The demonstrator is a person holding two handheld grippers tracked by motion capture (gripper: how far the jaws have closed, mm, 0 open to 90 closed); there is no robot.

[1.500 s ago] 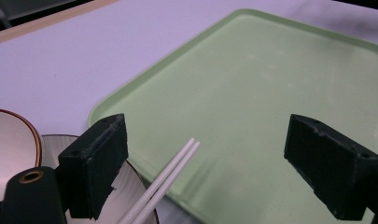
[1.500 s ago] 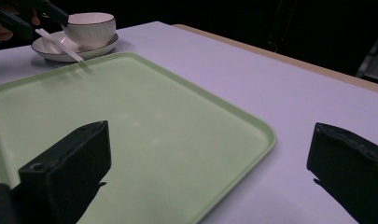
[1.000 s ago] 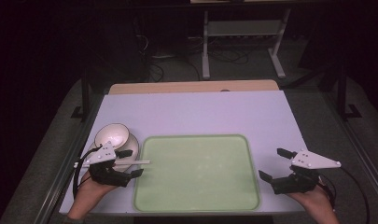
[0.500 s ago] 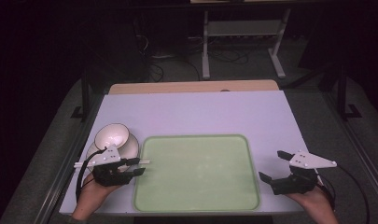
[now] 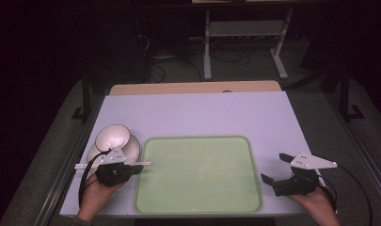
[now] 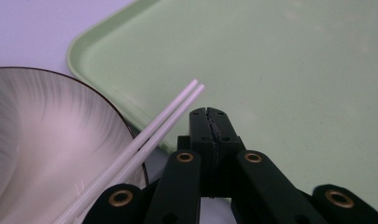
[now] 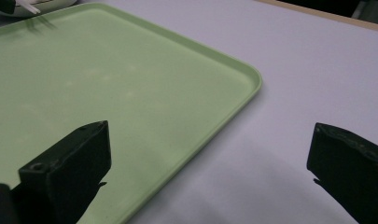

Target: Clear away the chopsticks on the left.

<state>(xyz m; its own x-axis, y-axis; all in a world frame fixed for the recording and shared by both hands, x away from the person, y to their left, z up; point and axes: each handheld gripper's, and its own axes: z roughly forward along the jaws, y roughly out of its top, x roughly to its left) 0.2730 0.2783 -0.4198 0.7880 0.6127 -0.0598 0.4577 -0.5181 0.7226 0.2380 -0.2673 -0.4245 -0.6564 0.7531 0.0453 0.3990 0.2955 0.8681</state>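
Observation:
My left gripper [image 5: 139, 170] rests at the left edge of the pale green tray [image 5: 197, 174]. Its jaws have just been closing and now stand shut, pad against pad, with nothing between them [image 6: 210, 112]. A pair of white chopsticks [image 6: 154, 135] lies just left of the jaws, crossing the rim of a white plate [image 6: 46, 140]. From above, the chopsticks [image 5: 84, 165] run level across the hand. A white bowl [image 5: 112, 136] sits tilted on the plate [image 5: 132, 148]. My right gripper [image 5: 273, 168] is open beside the tray's right edge [image 7: 242, 79], its jaws wide apart and empty [image 7: 210, 135].
The tray's flat inside [image 7: 84, 70] holds nothing. The white tabletop [image 5: 202, 113] stretches behind it to a wooden strip [image 5: 193, 88] at the far edge. A metal stand [image 5: 244, 42] and cables lie on the dark floor beyond.
The left gripper's jaws have closed from wide apart to shut. Both hands, the bowl, the plate and the chopsticks stay where they were.

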